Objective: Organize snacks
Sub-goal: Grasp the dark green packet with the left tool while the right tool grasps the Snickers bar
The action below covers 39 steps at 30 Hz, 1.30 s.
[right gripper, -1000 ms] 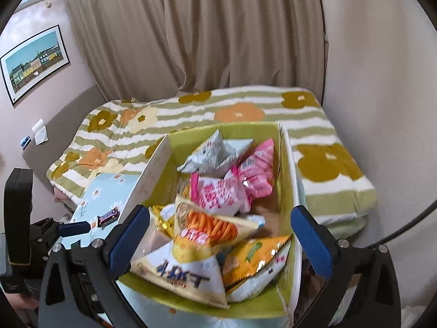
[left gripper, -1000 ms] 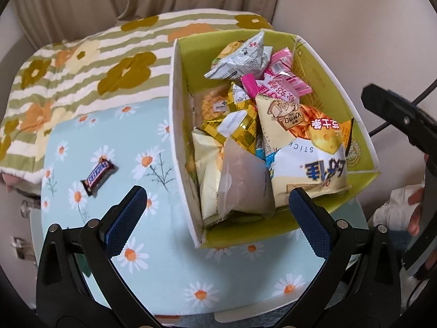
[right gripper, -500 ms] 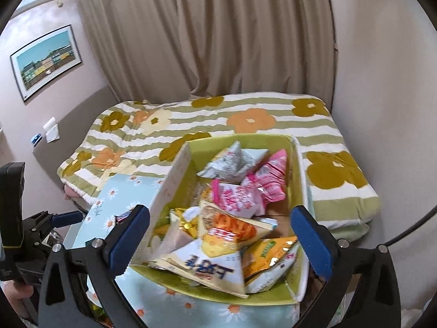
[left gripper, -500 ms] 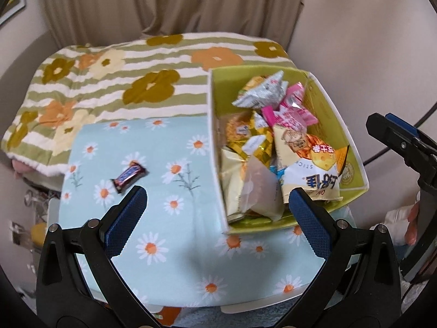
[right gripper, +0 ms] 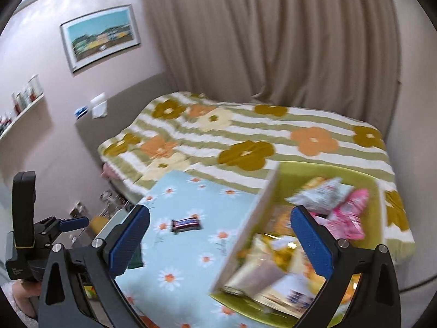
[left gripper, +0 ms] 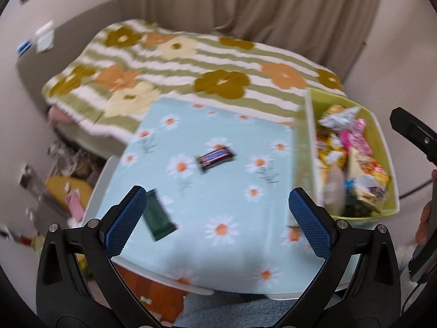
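Note:
A green box (left gripper: 383, 147) (right gripper: 378, 205) packed with several snack bags stands on the right of a small table under a daisy-print cloth (left gripper: 218, 196) (right gripper: 191, 259). A dark chocolate bar (left gripper: 215, 158) (right gripper: 186, 225) lies mid-table. A dark green packet (left gripper: 158, 216) lies near the front left edge; in the right wrist view it is mostly hidden behind a finger. My left gripper (left gripper: 217, 220) hovers open over the table's front, holding nothing. My right gripper (right gripper: 220, 242) is open and empty above the box's left wall. Both views are blurred.
A bed with a striped flower blanket (left gripper: 191, 68) (right gripper: 245, 139) lies behind the table. Curtains (right gripper: 273, 41) and walls close the back and right. Clutter sits on the floor (left gripper: 62, 180) left of the table. A hand (left gripper: 424, 218) holds the other gripper at right.
Both cameras have pulled back and swung left. The box now sits at the right of each view, and the table's left half with the green packet has come into sight.

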{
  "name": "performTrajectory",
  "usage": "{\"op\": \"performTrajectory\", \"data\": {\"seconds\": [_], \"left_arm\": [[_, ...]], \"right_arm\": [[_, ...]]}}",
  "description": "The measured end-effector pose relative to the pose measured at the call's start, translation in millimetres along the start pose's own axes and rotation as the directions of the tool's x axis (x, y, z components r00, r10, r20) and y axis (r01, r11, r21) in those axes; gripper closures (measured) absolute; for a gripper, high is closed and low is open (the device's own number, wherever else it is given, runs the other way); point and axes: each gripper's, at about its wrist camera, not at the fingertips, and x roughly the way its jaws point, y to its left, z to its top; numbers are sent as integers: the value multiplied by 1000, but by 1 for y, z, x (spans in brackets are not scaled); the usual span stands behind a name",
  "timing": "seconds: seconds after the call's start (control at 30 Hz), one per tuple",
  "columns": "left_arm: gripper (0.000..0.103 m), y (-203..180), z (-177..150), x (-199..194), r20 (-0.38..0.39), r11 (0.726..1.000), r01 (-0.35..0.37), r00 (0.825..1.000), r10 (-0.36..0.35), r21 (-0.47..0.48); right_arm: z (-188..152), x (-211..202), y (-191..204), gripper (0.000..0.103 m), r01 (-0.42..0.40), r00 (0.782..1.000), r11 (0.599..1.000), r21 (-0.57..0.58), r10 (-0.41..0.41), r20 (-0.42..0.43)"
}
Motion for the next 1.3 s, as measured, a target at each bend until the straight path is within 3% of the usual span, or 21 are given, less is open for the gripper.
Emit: {"op": "performTrajectory", "data": {"seconds": [0.23, 0.37, 0.5, 0.7, 0.93, 1.03, 1.2, 1.3], "left_arm": [[0, 66, -12, 36, -100, 992, -80, 993, 70, -102], [0, 98, -19, 62, -158, 982, -72, 986, 44, -173], [0, 113, -24, 88, -205, 980, -65, 978, 26, -188], [0, 126, -32, 128, -272, 980, -63, 962, 9, -191], [0, 127, -50, 160, -306, 968, -102, 952, 28, -231], [2, 123, -59, 175, -321, 961, -134, 946, 51, -242], [19, 122, -69, 195, -335, 942, -177, 939, 75, -284], [21, 118, -69, 199, -323, 938, -200, 941, 103, -282]], "right_arm": [[1, 63, 39, 0, -73, 992, 997, -25, 70, -109], [4, 98, 55, 0, -81, 986, 997, -19, 77, -149], [3, 136, 68, 0, -68, 975, 997, -26, 61, -213], [-17, 200, 74, 0, -31, 942, 999, -38, 17, -336], [-49, 248, 71, 0, -26, 907, 997, -73, -8, -420], [-65, 262, 69, 0, -30, 900, 997, -73, -5, -436], [-82, 278, 66, 0, -47, 904, 994, -96, 1, -427], [-86, 286, 65, 0, -53, 905, 995, -90, 10, -424]]}}
